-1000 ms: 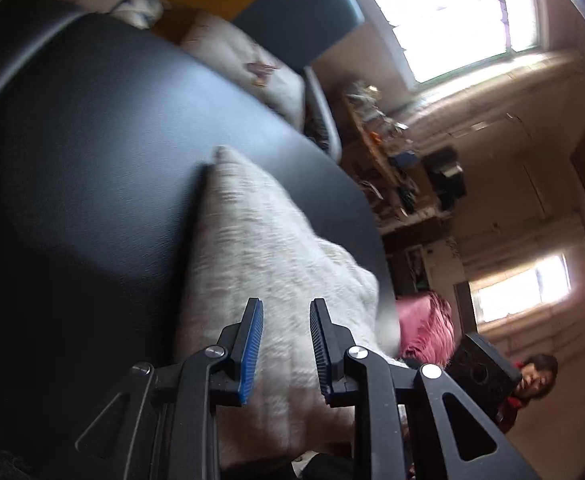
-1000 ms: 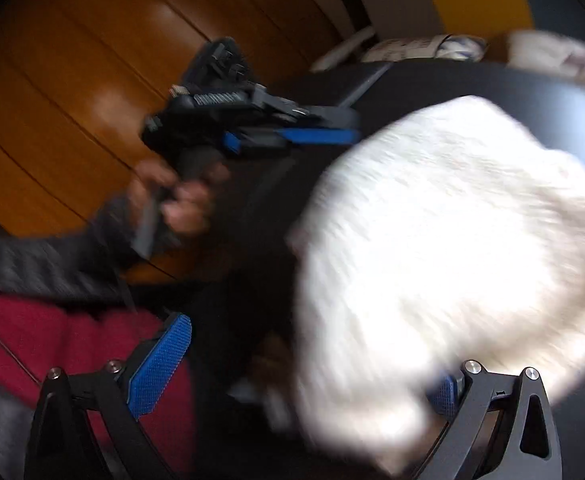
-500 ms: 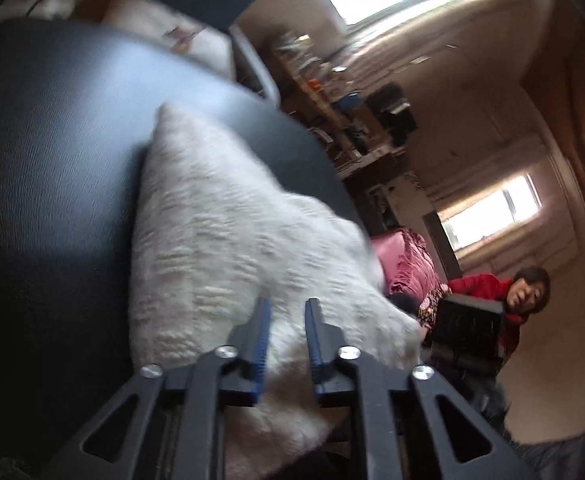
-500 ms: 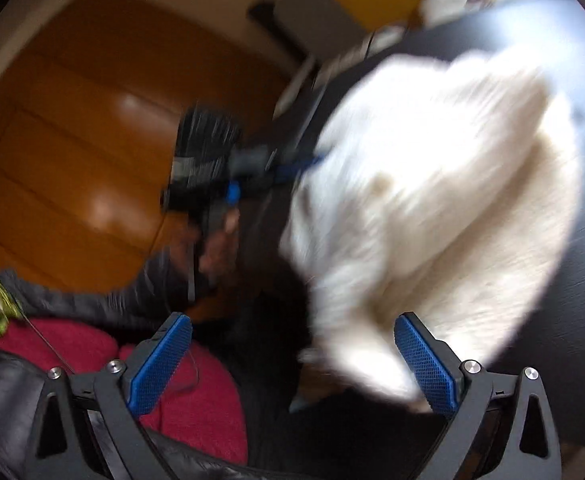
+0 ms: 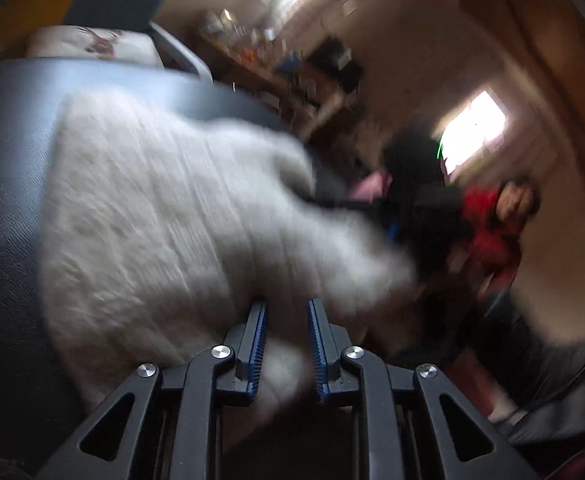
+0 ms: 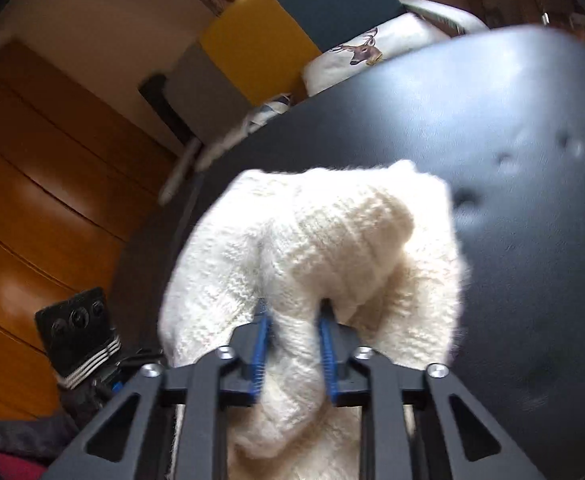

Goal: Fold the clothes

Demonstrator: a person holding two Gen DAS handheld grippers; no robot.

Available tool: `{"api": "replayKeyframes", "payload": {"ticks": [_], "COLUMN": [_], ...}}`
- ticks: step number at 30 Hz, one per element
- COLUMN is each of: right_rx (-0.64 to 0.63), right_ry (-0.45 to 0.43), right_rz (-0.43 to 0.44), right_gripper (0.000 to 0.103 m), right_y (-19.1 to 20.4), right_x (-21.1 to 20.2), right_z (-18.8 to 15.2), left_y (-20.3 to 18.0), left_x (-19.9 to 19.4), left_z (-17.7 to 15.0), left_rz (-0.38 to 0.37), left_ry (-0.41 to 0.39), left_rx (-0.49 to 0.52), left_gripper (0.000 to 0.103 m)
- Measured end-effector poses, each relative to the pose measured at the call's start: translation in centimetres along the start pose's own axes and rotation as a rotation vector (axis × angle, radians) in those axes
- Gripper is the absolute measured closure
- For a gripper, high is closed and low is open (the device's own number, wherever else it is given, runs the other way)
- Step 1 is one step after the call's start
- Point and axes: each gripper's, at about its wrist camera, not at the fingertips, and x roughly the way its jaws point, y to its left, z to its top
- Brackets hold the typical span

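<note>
Here, a dark round table (image 6: 512,140) fills both views, and on it lies a cream knitted sweater (image 6: 324,240), bunched and thick, with a fuzzy ribbed weave.

In the right wrist view the sweater runs from six o'clock up to twelve, and the right gripper (image 6: 294,344) is clamped on a gathered ridge of it, lifting that part off the table.

In the left wrist view the sweater (image 5: 164,216) spreads from the fingers toward eleven o'clock. The left gripper (image 5: 286,344) has its fingers narrowly apart with knit between them; blur hides whether they pinch it.

The right hand looks better placed to carry a fold.
</note>
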Motion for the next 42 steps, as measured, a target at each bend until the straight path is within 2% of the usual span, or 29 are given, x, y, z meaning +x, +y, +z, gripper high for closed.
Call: {"api": "replayKeyframes", "payload": {"ticks": [3,8,10,12,14,16,17,19,21,22,23,24,27,28,29,30,31,32,33,35,37,40,42], "right_rx": [-0.042,-0.111,-0.139,-0.152,-0.113,-0.072,-0.041,0.02,0.079,0.105,0.123,0.126,0.108,0.086,0.052,0.017,-0.026,-0.083,-0.149,-0.286,-0.298,-0.204,-0.186], "right_ry": [0.025,0.067,0.084,0.096,0.076,0.044,0.022,-0.022,-0.062,-0.073,-0.079,-0.078,-0.058,-0.056,-0.063,-0.07,-0.085,-0.112,-0.127,-0.096,-0.01,-0.04,-0.054], "right_rz": [-0.1,-0.267,-0.334,-0.377,-0.337,-0.293,-0.235,-0.119,-0.006,0.045,0.082,0.097,0.074,0.051,0.025,0.0,-0.027,-0.053,-0.102,-0.258,-0.322,-0.263,-0.254], "right_gripper": [0.087,0.088,0.087,0.087,0.087,0.087,0.086,0.085,0.068,0.043,0.024,0.021,0.023,0.036,0.058,0.065,0.078,0.084,0.084,0.084,0.084,0.08,0.08], "right_y": [-0.6,-1.7,-2.2,-2.7,-3.6,-4.1,-4.3,-4.7,-5.0,-5.2,-5.2,-5.1,-4.5,-4.1,-3.6,-3.0,-2.2,-1.2,-0.2,1.2,0.0,-2.0,-2.2], "right_x": [0.2,0.4,0.6,0.7,0.8,0.1,-0.6,-2.1,-3.3,-3.3,-3.1,-2.7,0.5,1.4,1.9,2.3,2.2,1.2,0.7,1.8,4.1,4.1,4.2], "right_z": [0.3,0.7,0.9,0.9,0.8,1.2,1.5,2.3,3.0,3.4,3.7,4.1,5.0,5.4,5.4,5.4,5.3,5.0,4.9,4.9,4.5,4.5,4.4], "left_y": [-1.2,-1.8,-2.1,-2.4,-2.4,-2.9,-3.1,-3.7,-4.5,-4.7,-5.0,-5.2,-5.1,-4.9,-4.8,-4.8,-4.8,-4.7,-4.5,-3.9,-4.0,-4.9,-4.9], "left_x": [0.6,-0.7,-2.1,-3.0,-3.0,-1.4,-0.5,1.1,2.8,3.3,3.9,4.4,4.9,4.8,4.7,4.6,4.4,4.2,3.9,3.4,3.1,1.8,-0.4], "left_z": [-0.9,-0.2,0.8,2.3,4.1,5.0,5.4,4.9,4.1,3.6,3.0,2.5,1.7,1.7,1.6,1.5,1.4,1.2,1.1,0.8,0.5,0.1,0.1], "left_rz": [0.043,0.018,-0.026,-0.096,-0.154,-0.156,-0.156,-0.159,-0.15,-0.145,-0.14,-0.135,-0.147,-0.156,-0.155,-0.149,-0.138,-0.126,-0.132,-0.145,-0.128,-0.08,-0.081], "left_ry": [0.078,0.179,0.149,0.078,0.005,0.016,0.023,0.091,0.149,0.17,0.192,0.213,0.235,0.231,0.226,0.224,0.224,0.223,0.212,0.189,0.168,0.145,0.102], "left_rx": [0.128,0.182,0.173,0.14,0.089,0.083,0.081,0.113,0.155,0.175,0.195,0.215,0.216,0.202,0.198,0.204,0.211,0.218,0.199,0.161,0.157,0.191,0.176], "left_gripper": [0.085,0.089,0.088,0.085,0.084,0.083,0.083,0.083,0.083,0.083,0.083,0.083,0.083,0.083,0.083,0.083,0.083,0.084,0.084,0.084,0.084,0.084,0.084]}}
